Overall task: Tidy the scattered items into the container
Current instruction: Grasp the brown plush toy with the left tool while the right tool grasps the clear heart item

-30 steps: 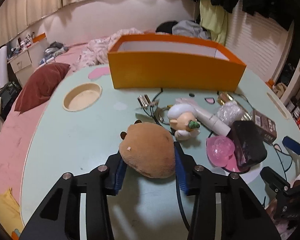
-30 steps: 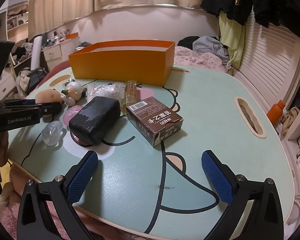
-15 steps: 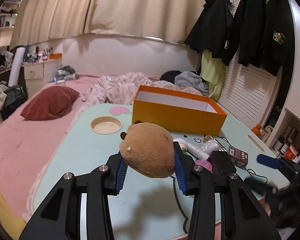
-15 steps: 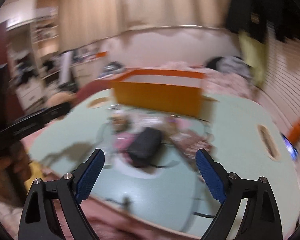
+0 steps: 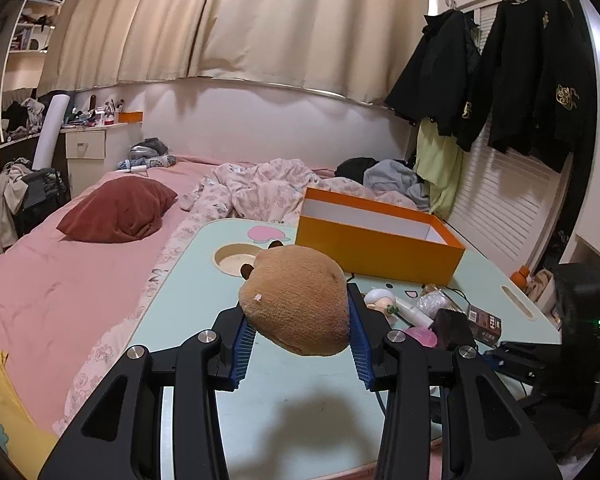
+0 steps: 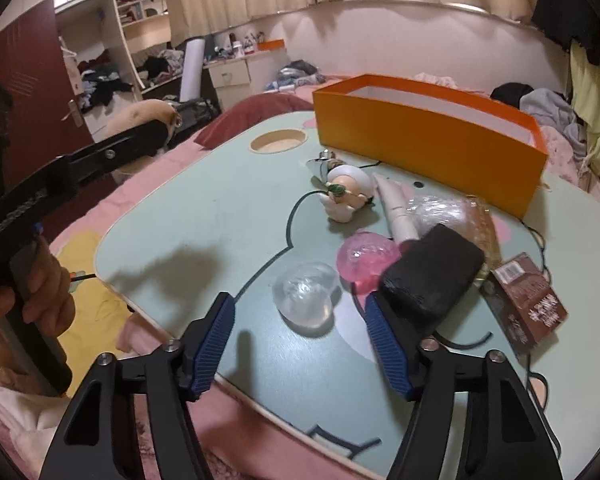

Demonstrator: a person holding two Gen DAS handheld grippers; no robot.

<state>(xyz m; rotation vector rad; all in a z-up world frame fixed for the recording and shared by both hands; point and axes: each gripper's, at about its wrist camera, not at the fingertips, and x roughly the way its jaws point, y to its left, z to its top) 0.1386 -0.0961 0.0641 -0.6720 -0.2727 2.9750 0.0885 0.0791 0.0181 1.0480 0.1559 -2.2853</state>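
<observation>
Between the blue pads of the left gripper, a brown plush toy is clamped and carried clear of the table, its shadow cast on the mint surface below. Its destination, the orange box, is seen at about one o'clock of the toy, toward the far edge of the table; as much of its white interior as can be seen appears bare, so no item is judged to have been stowed yet.

Everything else is still scattered. From the right wrist view, a clear plastic shell is framed between the jaws of the right gripper, which are closing, though neither pad is seen to touch it. At two o'clock of the shell a pink translucent piece is found, touched on its right by a black case. Beyond these, toward twelve o'clock, a small white-haired figurine, a white tube and a crinkled clear wrapper are left in front of the box, and a brown carton lies at three o'clock.

The task is judged barely begun: one item is in transit, one is being addressed, and at least five remain.
</observation>
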